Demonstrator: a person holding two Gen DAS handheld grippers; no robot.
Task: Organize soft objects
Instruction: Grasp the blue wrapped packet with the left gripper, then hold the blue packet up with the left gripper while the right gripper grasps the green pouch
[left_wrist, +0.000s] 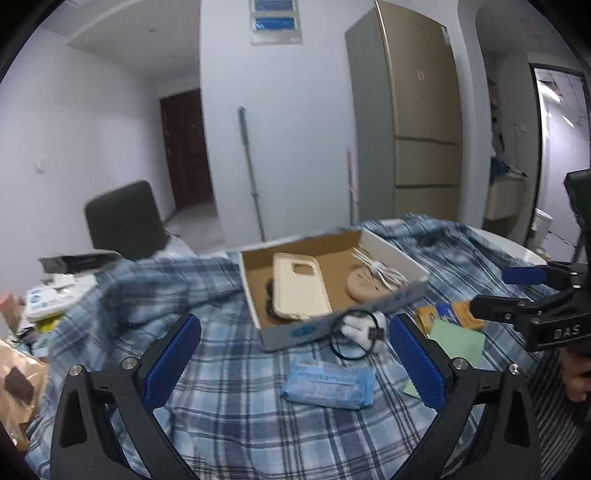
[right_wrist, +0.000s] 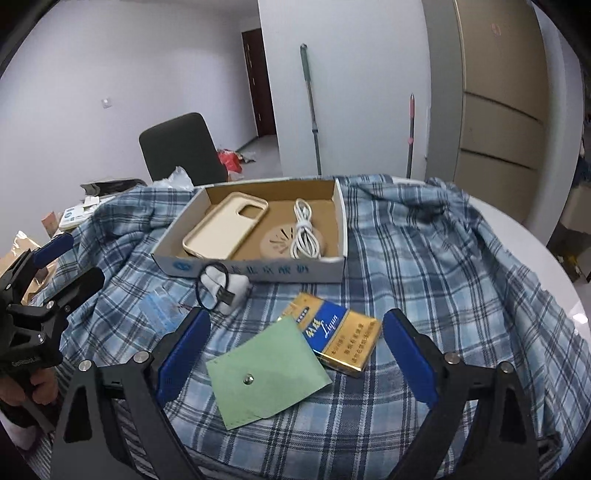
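An open cardboard box sits on a blue plaid cloth. It holds a cream phone case, a white cable and a round beige disc. In front of it lie a white plush with a black ring, a blue tissue pack, a green pouch and a gold-blue cigarette pack. My left gripper is open above the tissue pack. My right gripper is open over the green pouch.
A dark chair stands behind the table. Clutter of boxes and papers lies at the left. A mop handle leans on the wall and a tall fridge stands at the right. The white table edge shows at the right.
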